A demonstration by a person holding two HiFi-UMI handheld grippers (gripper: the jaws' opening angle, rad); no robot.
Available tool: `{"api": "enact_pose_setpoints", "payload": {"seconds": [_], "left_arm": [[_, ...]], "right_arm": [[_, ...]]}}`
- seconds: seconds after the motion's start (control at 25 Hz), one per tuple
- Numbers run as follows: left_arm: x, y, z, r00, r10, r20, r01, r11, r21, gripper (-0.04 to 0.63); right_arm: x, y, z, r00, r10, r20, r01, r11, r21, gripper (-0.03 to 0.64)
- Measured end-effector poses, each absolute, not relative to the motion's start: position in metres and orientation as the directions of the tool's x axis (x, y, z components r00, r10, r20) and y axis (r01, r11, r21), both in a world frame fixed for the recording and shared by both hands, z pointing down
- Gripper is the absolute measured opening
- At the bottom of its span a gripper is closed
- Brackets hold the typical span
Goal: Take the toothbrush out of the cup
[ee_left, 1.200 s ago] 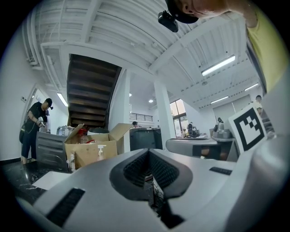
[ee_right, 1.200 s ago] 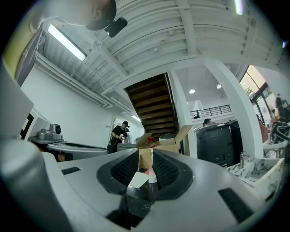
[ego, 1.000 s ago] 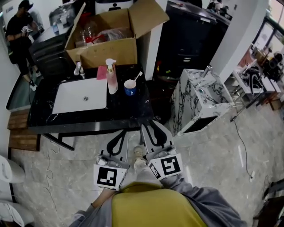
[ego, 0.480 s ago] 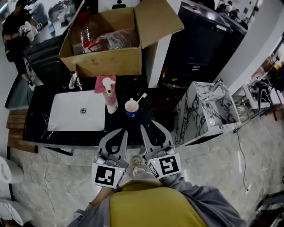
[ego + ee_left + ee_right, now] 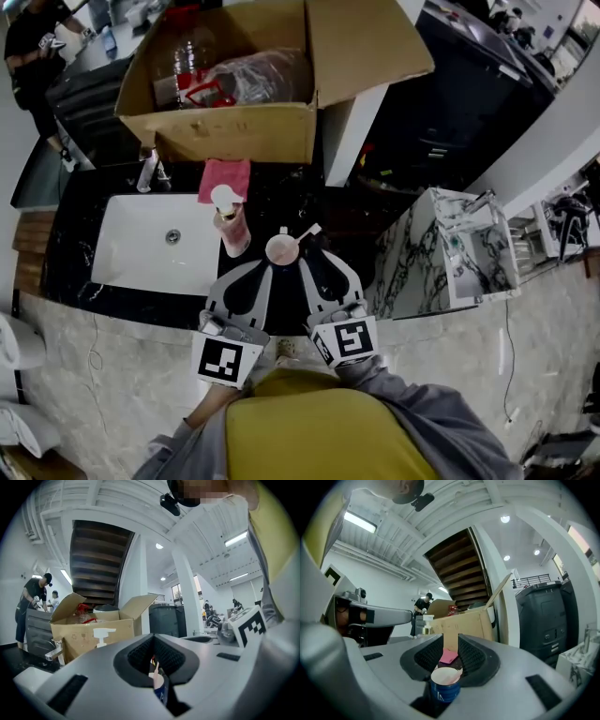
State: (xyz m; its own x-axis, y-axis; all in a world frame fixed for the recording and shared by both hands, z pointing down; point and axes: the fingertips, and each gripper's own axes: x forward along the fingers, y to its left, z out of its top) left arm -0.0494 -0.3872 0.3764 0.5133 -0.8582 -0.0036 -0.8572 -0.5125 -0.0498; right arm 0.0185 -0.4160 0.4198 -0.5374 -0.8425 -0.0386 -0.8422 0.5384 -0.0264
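Observation:
A blue cup (image 5: 281,249) with a white inside stands on the black counter (image 5: 70,202), and a white toothbrush (image 5: 307,232) leans out of it to the right. Both grippers reach over the counter's front edge, just short of the cup. My left gripper (image 5: 266,267) is at the cup's near left with its jaws shut and empty. My right gripper (image 5: 309,262) is at its near right, jaws a narrow gap apart and empty. The cup (image 5: 444,689) shows through the jaws in the right gripper view. The left gripper (image 5: 153,638) view shows only a sliver of the cup (image 5: 160,689).
A pink pump bottle (image 5: 230,221) stands just left of the cup, beside a white sink (image 5: 141,248) with a faucet (image 5: 148,170). A pink cloth (image 5: 223,178) and an open cardboard box (image 5: 234,131) lie behind. A marble cabinet (image 5: 450,248) stands right. A person (image 5: 33,56) stands far left.
Both grippers have moved forward, from above the floor to over the counter's front edge, close to the cup. The counter and cup now look nearer in the head view.

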Motion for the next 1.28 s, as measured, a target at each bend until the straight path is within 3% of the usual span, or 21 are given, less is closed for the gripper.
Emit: {"api": "enact_pose_setpoints", "payload": {"seconds": [0.52, 1.04, 1.28], "left_arm": [[-0.047, -0.425, 0.403, 0.566, -0.821, 0.079, -0.82, -0.57, -0.053, 0.0], [-0.06, -0.436, 0.412, 0.582, -0.801, 0.138, -0.804, -0.592, -0.043, 0.0], [-0.063, -0.437, 0.413, 0.591, -0.793, 0.146, -0.797, -0.603, -0.046, 0.0]], "right_arm": [[0.019, -0.46, 0.492, -0.517, -0.846, 0.134, -0.853, 0.495, -0.168, 0.106], [0.016, -0.486, 0.514, -0.541, -0.835, 0.098, -0.766, 0.442, -0.466, 0.112], [0.017, -0.494, 0.516, -0.534, -0.842, 0.081, -0.738, 0.417, -0.531, 0.084]]}}
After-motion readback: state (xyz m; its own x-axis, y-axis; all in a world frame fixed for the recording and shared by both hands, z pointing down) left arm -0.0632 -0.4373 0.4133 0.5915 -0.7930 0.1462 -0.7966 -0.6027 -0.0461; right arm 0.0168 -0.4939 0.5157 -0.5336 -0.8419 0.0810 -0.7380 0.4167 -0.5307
